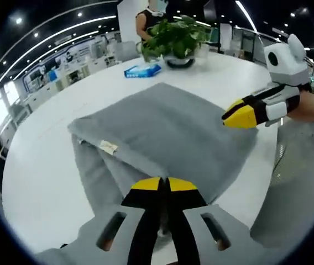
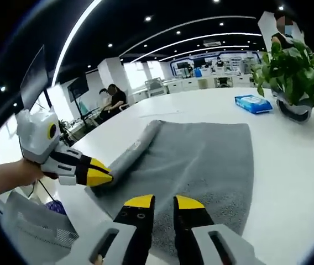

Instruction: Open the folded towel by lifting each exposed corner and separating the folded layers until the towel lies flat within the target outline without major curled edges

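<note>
Unfolding looks underway: grey towel lies on white table, one fold raised, label showing. Left gripper is pressed together on its near edge, seemingly pinching it. Right gripper, slightly spread, hovers over the opposite edge. Next: lift and separate layers.

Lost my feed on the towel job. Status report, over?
Left gripper shut on towel edge. Right gripper open, hovering over it. Towel still folded along one side. Plant and blue pack sit beyond, clear.
</note>
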The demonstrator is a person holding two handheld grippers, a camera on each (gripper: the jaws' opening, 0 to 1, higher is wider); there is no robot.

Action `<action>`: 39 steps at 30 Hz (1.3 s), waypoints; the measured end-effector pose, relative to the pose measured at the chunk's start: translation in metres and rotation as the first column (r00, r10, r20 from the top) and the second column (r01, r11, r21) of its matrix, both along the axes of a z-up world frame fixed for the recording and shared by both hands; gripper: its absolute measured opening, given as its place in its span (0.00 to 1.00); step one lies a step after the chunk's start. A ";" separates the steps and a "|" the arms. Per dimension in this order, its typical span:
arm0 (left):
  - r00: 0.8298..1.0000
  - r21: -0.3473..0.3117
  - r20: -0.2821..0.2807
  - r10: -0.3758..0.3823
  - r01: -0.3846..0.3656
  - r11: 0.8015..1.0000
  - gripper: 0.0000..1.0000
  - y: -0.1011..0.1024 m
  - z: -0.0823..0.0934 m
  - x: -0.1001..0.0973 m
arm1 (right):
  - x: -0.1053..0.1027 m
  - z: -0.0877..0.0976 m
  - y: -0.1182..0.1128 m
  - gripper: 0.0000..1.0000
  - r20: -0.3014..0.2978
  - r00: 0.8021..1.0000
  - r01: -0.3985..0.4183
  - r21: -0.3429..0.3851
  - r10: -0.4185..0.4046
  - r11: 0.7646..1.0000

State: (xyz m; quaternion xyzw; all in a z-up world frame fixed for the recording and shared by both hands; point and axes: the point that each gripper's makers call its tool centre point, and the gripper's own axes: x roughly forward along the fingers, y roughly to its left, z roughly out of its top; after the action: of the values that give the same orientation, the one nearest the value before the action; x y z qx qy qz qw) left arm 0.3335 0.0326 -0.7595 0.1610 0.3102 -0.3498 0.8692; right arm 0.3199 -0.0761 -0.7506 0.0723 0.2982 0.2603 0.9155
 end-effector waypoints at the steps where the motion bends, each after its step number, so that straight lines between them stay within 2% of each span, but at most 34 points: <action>1: 1.000 0.000 0.000 -0.008 0.008 1.000 0.02 -0.003 -0.001 -0.001 | 0.000 0.000 0.000 0.10 -0.002 1.000 0.000 0.000 0.000 1.000; 12: 0.994 0.021 0.027 -0.107 0.106 0.994 0.02 -0.036 -0.007 -0.017 | -0.002 -0.003 0.005 0.10 -0.009 1.000 -0.019 0.004 0.019 1.000; 21: 0.984 -0.015 0.045 -0.170 0.171 0.985 0.03 -0.061 -0.009 -0.031 | -0.007 -0.008 0.013 0.10 -0.025 0.998 -0.057 0.004 0.057 0.998; 27: 0.963 0.005 0.057 -0.265 0.265 0.964 0.03 -0.075 -0.017 -0.045 | -0.012 -0.011 0.023 0.11 -0.031 0.994 -0.100 0.002 0.100 0.995; 33: 0.940 -0.014 0.086 -0.330 0.333 0.943 0.03 -0.089 -0.011 -0.053 | -0.016 -0.018 0.026 0.11 -0.051 0.991 -0.125 -0.014 0.124 0.992; 36: 0.921 0.021 0.103 -0.377 0.377 0.926 0.03 -0.092 -0.013 -0.058 | -0.015 -0.019 0.024 0.11 -0.057 0.992 -0.114 -0.016 0.113 0.993; 39: 0.908 0.039 0.113 -0.403 0.401 0.915 0.03 -0.094 -0.013 -0.061 | -0.016 -0.020 0.022 0.11 -0.061 0.992 -0.110 -0.019 0.108 0.994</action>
State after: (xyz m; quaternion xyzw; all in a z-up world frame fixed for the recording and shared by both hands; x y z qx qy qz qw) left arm 0.2729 -0.0613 -0.7728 0.2483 0.2208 -0.5088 0.7942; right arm 0.3043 -0.0537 -0.7711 0.0535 0.3319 0.3043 0.8913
